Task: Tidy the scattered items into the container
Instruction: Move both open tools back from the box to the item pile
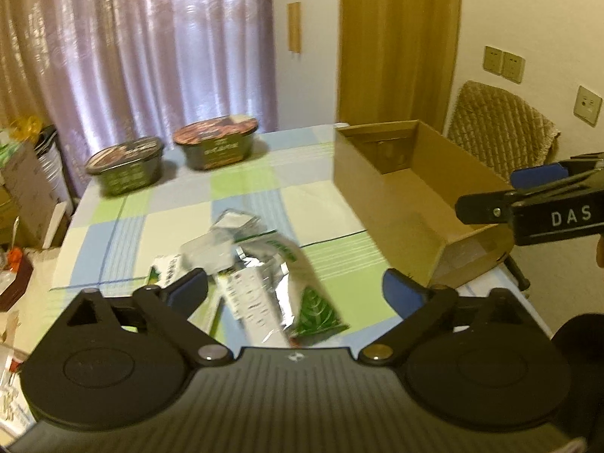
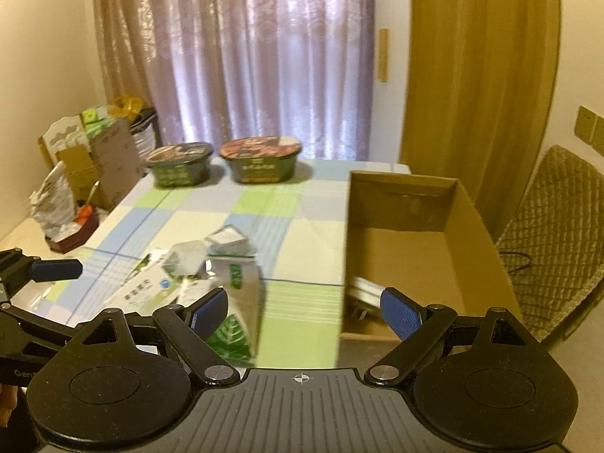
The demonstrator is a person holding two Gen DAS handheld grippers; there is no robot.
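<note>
Both grippers hover low over a checked tablecloth [image 1: 264,188], each with its blue-padded fingers spread wide and holding nothing. Beneath the left gripper [image 1: 294,290] lies a loose heap of packets [image 1: 260,275]: foil pouches, a clear bag, small printed cartons, overlapping one another. They look light, thin and crinkly, probably slippery on the foil; a pinch across a flat edge or corner seems the safest hold. An open cardboard box [image 2: 400,204] stands to the right of the heap, just beside it, with something pale already inside. The right gripper [image 2: 304,311] hangs near the box's front corner. Two lidded noodle bowls [image 2: 260,162] sit well apart at the far edge. Nothing blocks the path between heap and box.
</note>
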